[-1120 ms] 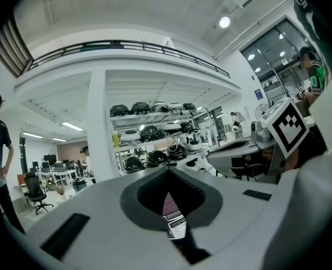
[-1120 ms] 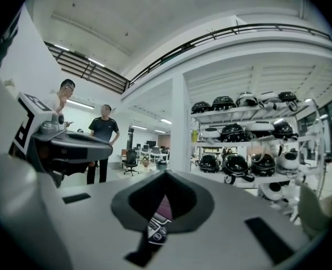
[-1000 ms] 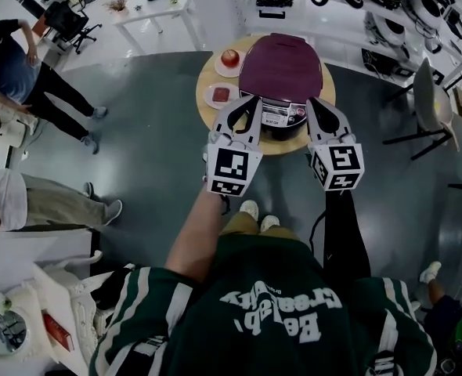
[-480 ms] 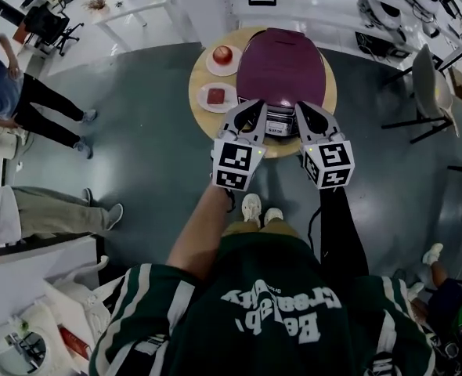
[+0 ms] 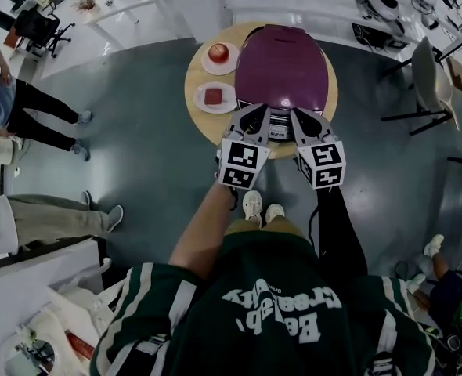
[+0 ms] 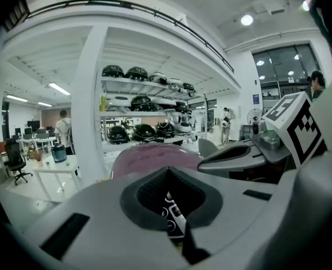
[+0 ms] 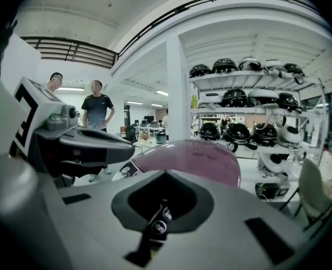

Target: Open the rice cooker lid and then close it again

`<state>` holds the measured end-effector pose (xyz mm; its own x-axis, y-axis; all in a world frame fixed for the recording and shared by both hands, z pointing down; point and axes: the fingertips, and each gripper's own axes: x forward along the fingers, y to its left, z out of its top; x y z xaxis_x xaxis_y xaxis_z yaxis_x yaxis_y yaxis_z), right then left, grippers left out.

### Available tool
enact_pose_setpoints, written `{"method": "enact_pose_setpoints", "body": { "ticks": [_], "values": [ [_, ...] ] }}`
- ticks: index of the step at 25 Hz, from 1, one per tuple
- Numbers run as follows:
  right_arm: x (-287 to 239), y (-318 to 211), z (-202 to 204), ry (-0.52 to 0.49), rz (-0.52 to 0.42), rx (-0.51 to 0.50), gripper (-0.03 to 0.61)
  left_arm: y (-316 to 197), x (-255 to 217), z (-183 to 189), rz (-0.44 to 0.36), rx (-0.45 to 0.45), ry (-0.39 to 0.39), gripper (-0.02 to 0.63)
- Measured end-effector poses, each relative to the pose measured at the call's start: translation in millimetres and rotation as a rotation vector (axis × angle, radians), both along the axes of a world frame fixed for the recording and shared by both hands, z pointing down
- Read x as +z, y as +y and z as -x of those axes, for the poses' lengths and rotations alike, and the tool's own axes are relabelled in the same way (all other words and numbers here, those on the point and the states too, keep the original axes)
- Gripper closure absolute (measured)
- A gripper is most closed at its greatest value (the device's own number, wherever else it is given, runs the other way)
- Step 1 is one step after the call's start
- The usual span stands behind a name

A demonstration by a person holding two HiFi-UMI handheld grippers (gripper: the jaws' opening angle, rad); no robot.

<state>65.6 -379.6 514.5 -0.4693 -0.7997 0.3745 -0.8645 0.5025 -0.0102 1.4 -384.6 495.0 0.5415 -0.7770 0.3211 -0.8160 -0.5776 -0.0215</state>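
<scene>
The rice cooker (image 5: 282, 65) stands on a small round wooden table (image 5: 196, 114), its purple lid down. Both grippers hover side by side at its front, over the control panel (image 5: 277, 132). My left gripper (image 5: 259, 116) is shut with nothing in it, and my right gripper (image 5: 300, 121) is likewise shut and empty. In the left gripper view the purple lid (image 6: 149, 153) rises just beyond the closed jaws, and panel buttons (image 6: 171, 207) show through the slit. The right gripper view shows the lid (image 7: 194, 153) ahead and the left gripper (image 7: 95, 139) beside it.
An apple on a plate (image 5: 218, 52) and a second plate with a red piece (image 5: 214, 96) sit on the table's left side. A grey chair (image 5: 431, 92) stands to the right. People stand at the far left (image 5: 27, 104). Shelves of helmets (image 7: 239, 131) lie behind.
Both grippers have moved in towards the cooker's front and drawn closer together. Their jaws, spread a second ago, have closed.
</scene>
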Motion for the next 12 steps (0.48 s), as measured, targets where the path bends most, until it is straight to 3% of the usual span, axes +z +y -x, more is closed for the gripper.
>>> {"method": "enact_pose_setpoints", "body": {
  "ticks": [6,12],
  "values": [
    [12,-5,1,0.067,0.001,0.015,0.574,-6,24,-5,0.063,0.028,-0.008,0.618],
    [12,-5,2,0.051,0.003,0.009,0.575,-7,35,-9,0.068,0.052,-0.050,0.618]
  ]
}}
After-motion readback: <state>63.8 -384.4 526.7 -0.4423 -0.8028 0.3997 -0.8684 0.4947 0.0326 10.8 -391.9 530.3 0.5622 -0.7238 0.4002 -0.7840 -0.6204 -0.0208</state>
